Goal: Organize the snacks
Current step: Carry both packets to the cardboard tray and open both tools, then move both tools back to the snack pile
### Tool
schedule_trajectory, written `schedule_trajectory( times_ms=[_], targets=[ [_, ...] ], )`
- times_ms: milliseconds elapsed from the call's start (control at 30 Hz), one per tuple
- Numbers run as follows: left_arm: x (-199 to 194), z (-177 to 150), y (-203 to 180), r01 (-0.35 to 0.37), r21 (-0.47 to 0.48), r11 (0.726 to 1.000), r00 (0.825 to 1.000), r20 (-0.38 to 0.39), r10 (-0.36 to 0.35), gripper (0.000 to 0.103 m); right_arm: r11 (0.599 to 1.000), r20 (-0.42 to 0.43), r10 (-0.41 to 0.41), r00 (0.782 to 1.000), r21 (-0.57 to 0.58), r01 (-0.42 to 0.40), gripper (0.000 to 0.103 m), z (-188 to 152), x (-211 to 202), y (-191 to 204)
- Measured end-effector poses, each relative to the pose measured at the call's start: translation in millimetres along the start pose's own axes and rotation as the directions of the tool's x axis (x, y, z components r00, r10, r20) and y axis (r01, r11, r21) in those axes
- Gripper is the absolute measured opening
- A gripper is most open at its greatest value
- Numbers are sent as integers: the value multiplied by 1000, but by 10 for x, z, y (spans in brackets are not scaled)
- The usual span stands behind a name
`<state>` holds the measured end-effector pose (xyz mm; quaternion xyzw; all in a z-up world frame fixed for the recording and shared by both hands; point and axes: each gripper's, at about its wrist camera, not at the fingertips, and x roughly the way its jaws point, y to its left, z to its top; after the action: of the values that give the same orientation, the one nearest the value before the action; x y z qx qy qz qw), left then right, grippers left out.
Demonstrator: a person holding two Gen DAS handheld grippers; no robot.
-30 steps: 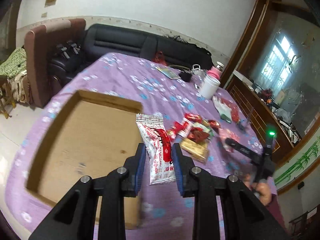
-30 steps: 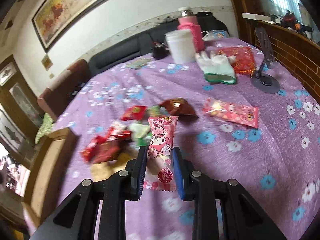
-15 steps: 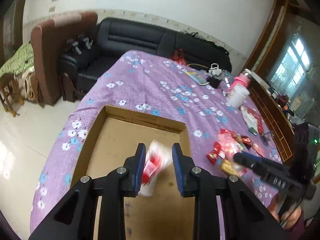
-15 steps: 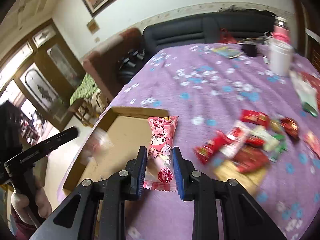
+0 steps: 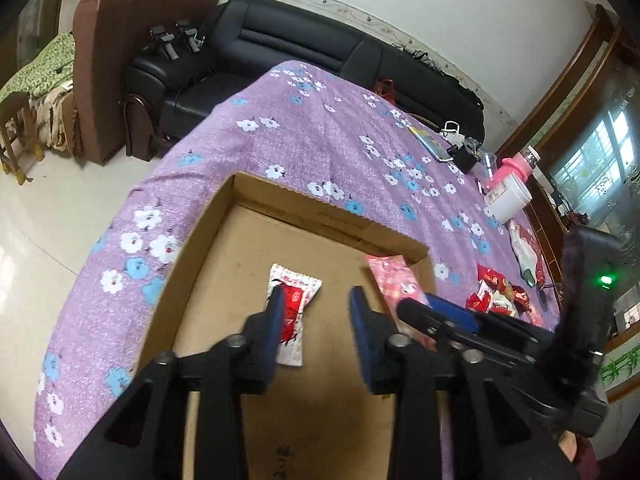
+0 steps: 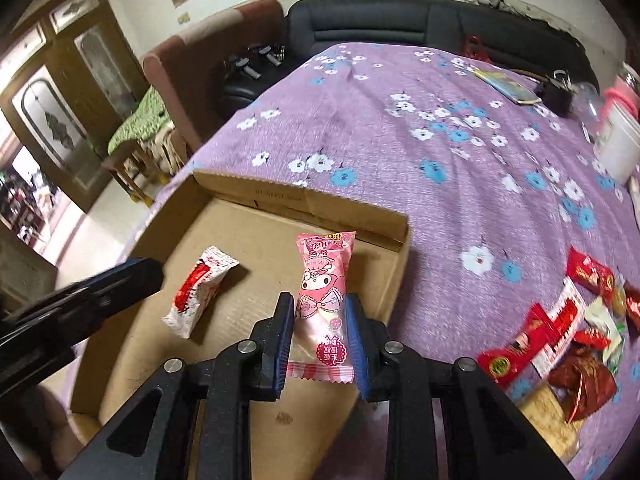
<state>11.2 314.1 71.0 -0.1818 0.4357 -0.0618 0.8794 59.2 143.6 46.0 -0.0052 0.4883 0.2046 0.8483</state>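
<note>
A shallow cardboard box point(image 5: 320, 208) point(image 6: 304, 200) sits on the purple flowered tablecloth. My left gripper point(image 5: 316, 320) hangs over the box floor with its jaws opening. A white-and-red snack packet point(image 5: 294, 312) point(image 6: 200, 294) lies flat on the cardboard beside the left finger, and no pad presses on it. My right gripper point(image 6: 320, 320) is shut on a pink cartoon snack packet point(image 6: 322, 304) point(image 5: 394, 284) and holds it upright above the box's right half. A loose pile of red snack packets point(image 6: 568, 332) point(image 5: 500, 292) lies on the cloth to the right of the box.
A white tub point(image 6: 618, 148) point(image 5: 508, 200) and a pink bottle point(image 5: 516, 164) stand at the far right of the table. A black sofa point(image 5: 320, 48) runs behind the table. The table's left edge drops to a tiled floor point(image 5: 48, 208).
Both grippers swung from the snack pile to over the box. The left jaws spread and the white-and-red packet now lies on the cardboard. The right gripper still grips the pink packet.
</note>
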Motion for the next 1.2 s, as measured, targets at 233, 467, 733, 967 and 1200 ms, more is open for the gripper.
schedule_trajectory(
  times_ms=[233, 467, 733, 967, 1200],
  targets=[
    [-368, -93, -38, -69, 18, 997, 993, 102, 67, 70, 1000, 30, 21, 999, 9, -22, 57, -42, 12, 53],
    [-792, -335, -311, -203, 34, 979, 954, 233, 190, 86, 999, 146, 38, 988, -5, -38, 62, -290, -519, 30],
    [-1101, -683, -676, -312, 44, 949, 899, 337, 280, 95, 1000, 236, -19, 972, 12, 17, 66, -766, -1006, -281],
    [-1197, -900, -959, -337, 70, 939, 890, 350, 293, 95, 994, 241, -80, 967, 93, 60, 66, -1113, -1222, -798],
    [-1263, -1016, -1240, -347, 118, 930, 883, 375, 282, 95, 975, 251, -139, 958, 205, 88, 66, -1360, -1420, -1386]
  ],
)
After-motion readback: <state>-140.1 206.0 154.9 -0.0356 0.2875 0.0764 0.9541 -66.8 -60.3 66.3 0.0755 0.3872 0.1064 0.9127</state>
